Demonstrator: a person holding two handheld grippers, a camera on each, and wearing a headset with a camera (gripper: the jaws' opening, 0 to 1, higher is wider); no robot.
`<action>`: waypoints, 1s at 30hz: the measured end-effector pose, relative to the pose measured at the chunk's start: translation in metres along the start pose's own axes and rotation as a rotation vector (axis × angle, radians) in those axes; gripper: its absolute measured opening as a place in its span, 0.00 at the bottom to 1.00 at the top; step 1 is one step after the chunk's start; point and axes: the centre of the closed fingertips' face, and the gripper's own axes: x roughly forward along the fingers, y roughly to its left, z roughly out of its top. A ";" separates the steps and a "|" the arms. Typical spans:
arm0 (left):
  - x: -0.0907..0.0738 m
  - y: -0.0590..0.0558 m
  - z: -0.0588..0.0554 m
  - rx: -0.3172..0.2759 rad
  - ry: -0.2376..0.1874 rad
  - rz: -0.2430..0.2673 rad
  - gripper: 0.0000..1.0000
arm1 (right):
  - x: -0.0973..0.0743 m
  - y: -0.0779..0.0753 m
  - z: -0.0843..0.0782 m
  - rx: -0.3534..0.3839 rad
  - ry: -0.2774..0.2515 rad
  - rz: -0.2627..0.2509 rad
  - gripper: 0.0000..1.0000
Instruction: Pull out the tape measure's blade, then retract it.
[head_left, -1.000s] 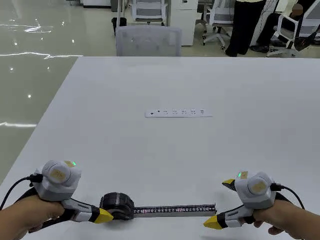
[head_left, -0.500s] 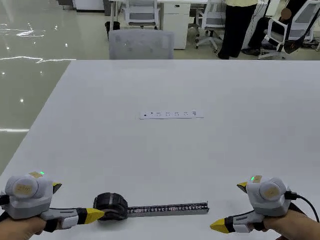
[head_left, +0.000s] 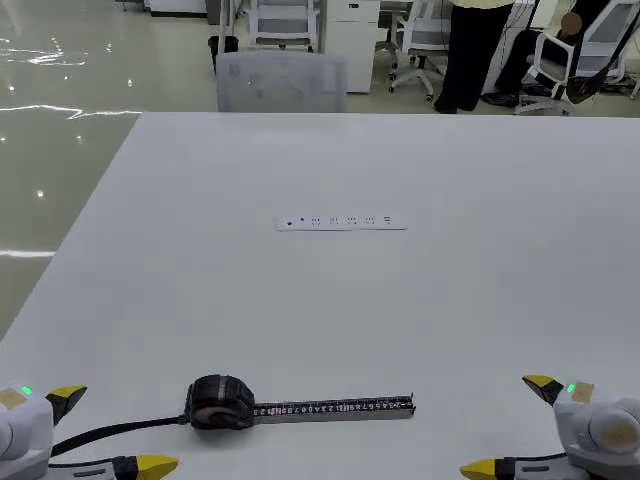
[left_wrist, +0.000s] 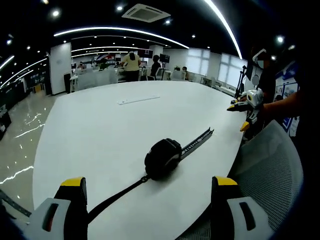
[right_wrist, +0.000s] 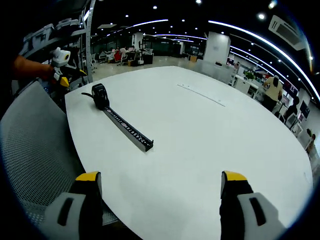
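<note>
**Blade out and both tongs backed off; retraction not yet done**

The tape measure (head_left: 220, 402) lay at the lower left of the head view, its black case on the white table (head_left: 420, 300). The blade (head_left: 335, 407) ran from the case towards the right and rested flat on the tabletop. A black strap (head_left: 120, 432) trailed from the case towards the lower left corner.

A second before, the left gripper (head_left: 110, 430) had been at the case and the right gripper (right_wrist: 161, 176) at the blade's free end. Both had since drawn back towards the bottom corners. Each stood wide open with nothing between its jaws, well apart from the tape. The blade looked about as long as it had earlier, so something was probably holding it out. By that reading the pull-out was finished, and the retraction was the part left to do.

Further up the frame lay a white power strip (head_left: 342, 221), and beyond the far edge stood a grey chair (head_left: 282, 80).

The bottom edge of the head view cut off both gripper bodies. The case's lock or release could not be made out in either gripper view. The hook at the blade's tip was too small to judge, and the blade's markings could not be read.
</note>
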 end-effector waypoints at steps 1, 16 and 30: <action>-0.002 0.001 -0.001 0.003 -0.001 0.002 1.00 | -0.002 0.001 0.000 0.016 -0.005 0.000 1.00; -0.007 -0.007 -0.004 0.029 -0.019 0.017 1.00 | -0.027 0.005 -0.015 -0.002 0.012 -0.037 1.00; -0.013 -0.002 -0.004 0.011 -0.025 0.007 1.00 | -0.023 0.013 -0.009 0.043 -0.018 -0.014 1.00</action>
